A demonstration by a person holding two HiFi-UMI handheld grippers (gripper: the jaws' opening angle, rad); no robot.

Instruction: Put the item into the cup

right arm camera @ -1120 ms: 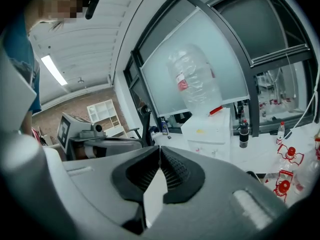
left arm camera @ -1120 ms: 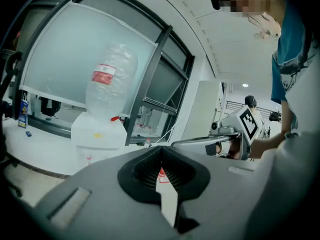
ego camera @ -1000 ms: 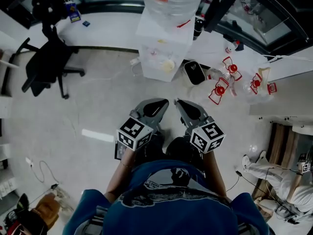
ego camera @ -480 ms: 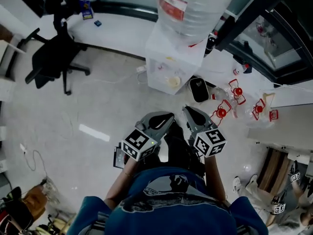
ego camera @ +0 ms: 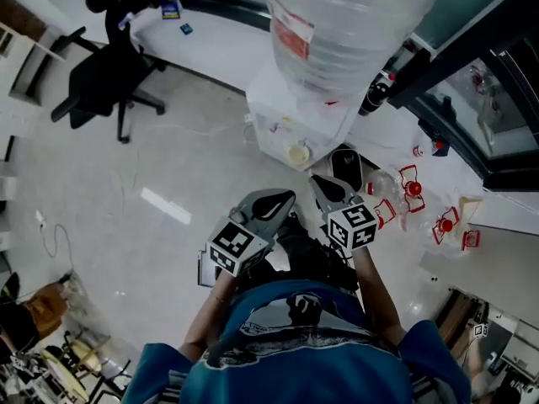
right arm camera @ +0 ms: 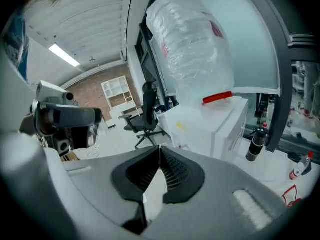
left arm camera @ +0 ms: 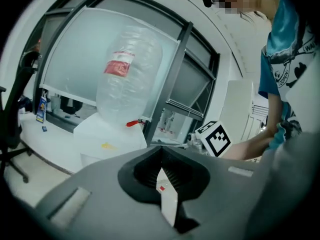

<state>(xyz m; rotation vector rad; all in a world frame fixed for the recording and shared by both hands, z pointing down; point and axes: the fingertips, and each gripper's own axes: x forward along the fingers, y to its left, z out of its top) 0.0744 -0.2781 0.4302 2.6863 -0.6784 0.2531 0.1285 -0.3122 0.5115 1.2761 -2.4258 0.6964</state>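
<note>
My left gripper and right gripper are held side by side in front of the person's body, both pointing at a white water dispenser. In the left gripper view the left gripper is shut with nothing between its jaws. The right gripper is shut and empty too. A small pale yellow round thing sits on the dispenser's front; I cannot tell whether it is a cup. No item shows in either gripper.
A large clear water bottle stands upside down on the dispenser. A black office chair is at the far left by a white desk. A dark container and empty jugs with red handles lie right of the dispenser.
The person has walked closer to the dispenser, which now looms larger in the head view. Both grippers went forward with the body and stayed shut.
</note>
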